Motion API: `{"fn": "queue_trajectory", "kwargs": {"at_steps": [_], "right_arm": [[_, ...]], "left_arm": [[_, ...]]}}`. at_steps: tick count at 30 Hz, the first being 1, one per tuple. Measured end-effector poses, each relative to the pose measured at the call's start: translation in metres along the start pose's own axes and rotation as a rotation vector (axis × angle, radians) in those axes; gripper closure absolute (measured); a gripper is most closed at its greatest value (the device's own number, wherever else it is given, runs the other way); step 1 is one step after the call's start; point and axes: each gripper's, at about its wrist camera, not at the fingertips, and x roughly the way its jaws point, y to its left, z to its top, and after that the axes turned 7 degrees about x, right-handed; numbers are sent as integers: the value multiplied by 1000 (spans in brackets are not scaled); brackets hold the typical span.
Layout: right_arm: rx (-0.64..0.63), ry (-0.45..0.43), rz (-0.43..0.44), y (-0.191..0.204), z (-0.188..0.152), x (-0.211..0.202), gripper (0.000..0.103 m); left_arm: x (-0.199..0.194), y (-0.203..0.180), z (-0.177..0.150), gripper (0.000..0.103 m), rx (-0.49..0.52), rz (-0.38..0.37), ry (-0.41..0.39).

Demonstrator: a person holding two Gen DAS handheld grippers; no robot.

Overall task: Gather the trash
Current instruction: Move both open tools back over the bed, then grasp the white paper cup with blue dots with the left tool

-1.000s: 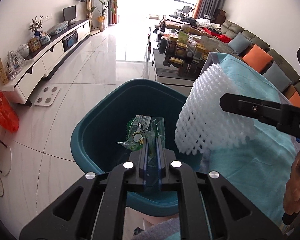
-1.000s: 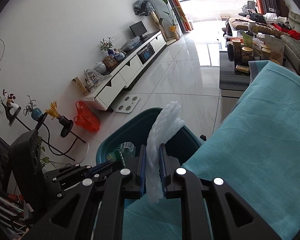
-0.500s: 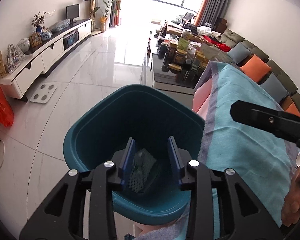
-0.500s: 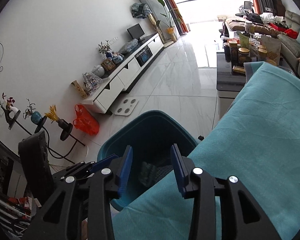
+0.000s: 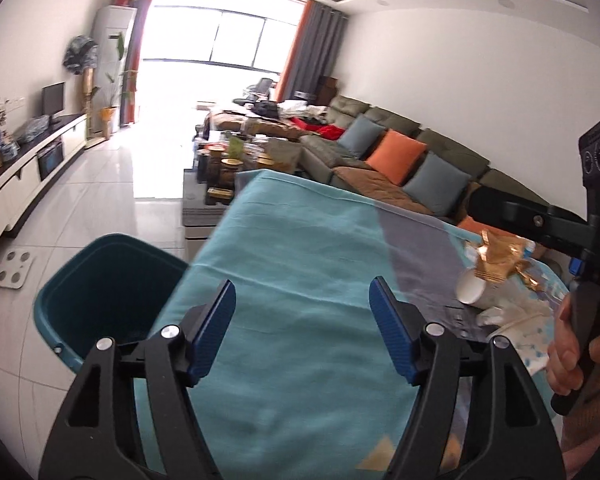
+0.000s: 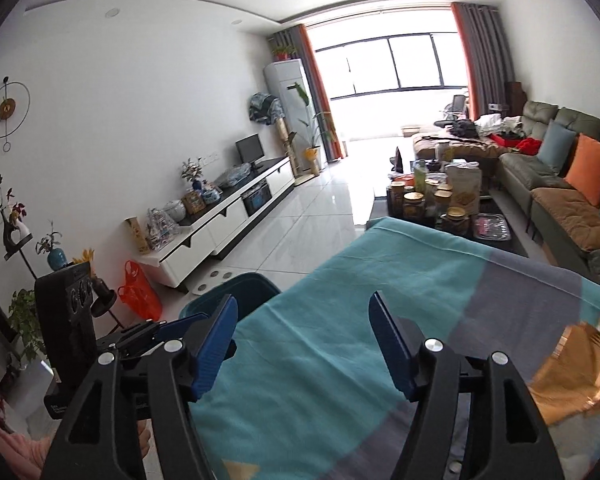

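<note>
My left gripper is open and empty above the teal cloth-covered table. The teal trash bin stands on the floor at the table's left edge, also in the right wrist view. My right gripper is open and empty over the cloth. A gold crinkled wrapper, a tipped white paper cup and crumpled white paper lie at the table's right. The gold wrapper also shows in the right wrist view.
A coffee table with jars stands beyond the cloth table. A sofa with orange and blue cushions runs along the right wall. A white TV cabinet lines the left wall, with an orange bag on the floor.
Both grippers let go of their trash over the bin, opened wide, and swung right and up from the bin to above the table.
</note>
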Motion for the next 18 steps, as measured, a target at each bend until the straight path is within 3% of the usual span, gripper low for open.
{"fn": "queue_trajectory", "kwargs": {"at_steps": [5, 12, 18], "right_arm": [[80, -49, -143, -57, -11, -52, 37], [187, -104, -285, -112, -26, -99, 37], [244, -116, -320, -135, -41, -117, 37]], "left_arm": [[19, -73, -6, 33, 71, -224, 40], [47, -145, -21, 33, 153, -402, 132], [54, -173, -32, 33, 186, -487, 196]]}}
